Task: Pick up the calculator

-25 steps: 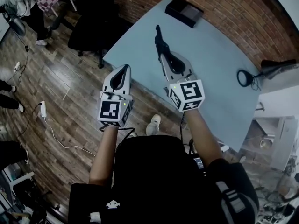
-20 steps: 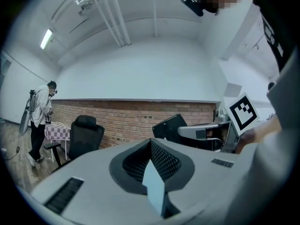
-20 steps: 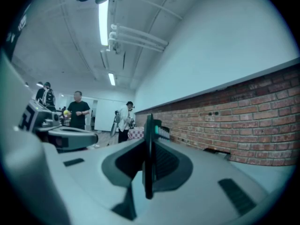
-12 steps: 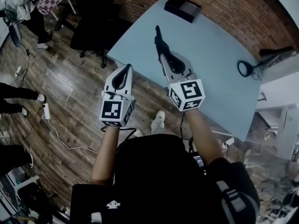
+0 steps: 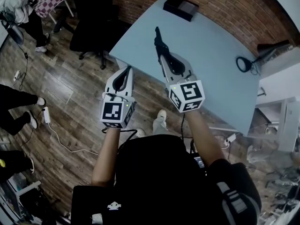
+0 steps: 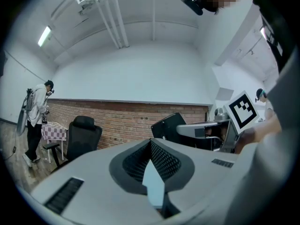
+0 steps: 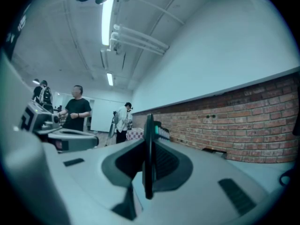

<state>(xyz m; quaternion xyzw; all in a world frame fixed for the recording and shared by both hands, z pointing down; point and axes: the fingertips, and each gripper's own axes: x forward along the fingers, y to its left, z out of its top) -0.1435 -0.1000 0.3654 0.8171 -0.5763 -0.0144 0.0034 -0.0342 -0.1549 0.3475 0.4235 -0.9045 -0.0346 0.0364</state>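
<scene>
So the right tool [image 5: 164, 54] is clamped on the thin dark slab-shaped calculator [image 5: 158, 40], gripping it edge-on. The calculator sticks out toward 11 o'clock, up in the air over the pale blue table [image 5: 211, 46]. The left tool [image 5: 126, 69] sits at its 9 o'clock above the brown wood floor [image 5: 70, 88], jaws together with nothing in them (just hovering). A black rectangular box [image 5: 178, 7] sits at the table's 12 o'clock corner.

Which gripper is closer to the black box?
Right. The right gripper is over the table, short of the black box; the left gripper is by the table's near edge, farther away.
</scene>
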